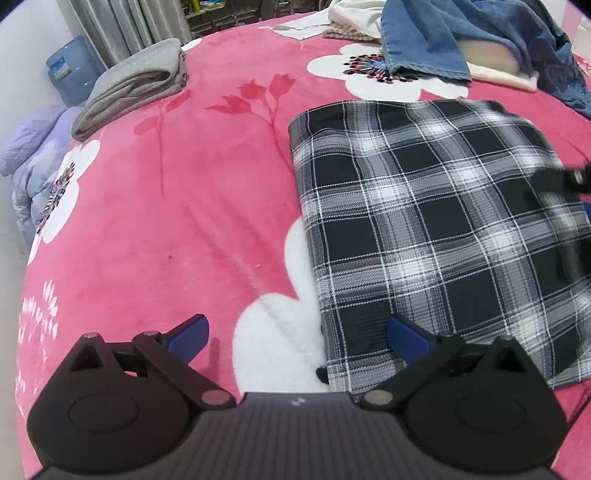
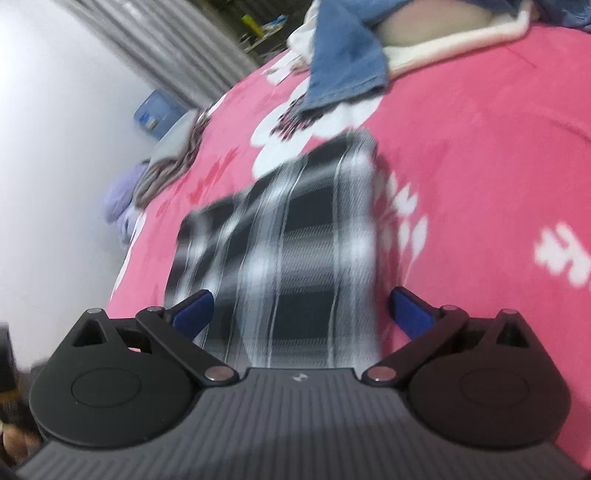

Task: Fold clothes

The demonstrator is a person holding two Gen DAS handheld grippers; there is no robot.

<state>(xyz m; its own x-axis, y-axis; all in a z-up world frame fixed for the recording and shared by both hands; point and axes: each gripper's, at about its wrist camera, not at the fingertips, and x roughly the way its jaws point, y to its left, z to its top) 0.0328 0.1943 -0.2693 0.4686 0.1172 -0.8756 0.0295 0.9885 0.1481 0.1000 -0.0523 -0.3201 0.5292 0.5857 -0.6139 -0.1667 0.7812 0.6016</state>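
- Covering the whole bed is a pink fleece blanket [image 1: 166, 206] printed with large white blossoms and red sprigs; every garment lies on it.
- Behind the bed hang grey curtains [image 1: 133, 26] against a pale wall, and a blue water jug [image 1: 72, 72] stands at the bed's far left corner with a lilac quilt [image 1: 33, 147] bunched just below it.
- Lying flat on the right half of the blanket is the folded black-and-white plaid shirt [image 1: 436, 229], a neat rectangle with its near edge just ahead of the left claw [image 1: 297, 339].
- A folded grey garment [image 1: 136, 86] sits well apart from it, near the far left edge of the bed.
- At the far side a heap of unfolded clothes holds blue jeans [image 1: 424, 40] draped over cream and white pieces.
- The left view is sharp; its claw is spread wide and holds nothing, its right finger over the plaid shirt's near corner and its left finger over bare blanket.
- That view also catches a dark blurred part of the other tool at the right edge, over the shirt.
- The right view is tilted and motion-blurred; the right claw [image 2: 299, 310] is likewise spread and empty, with the plaid shirt [image 2: 288, 229] filling the gap between its fingers.
- Only the right view shows white print marks on the blanket to the shirt's right.
- The jug's contents cannot be told.
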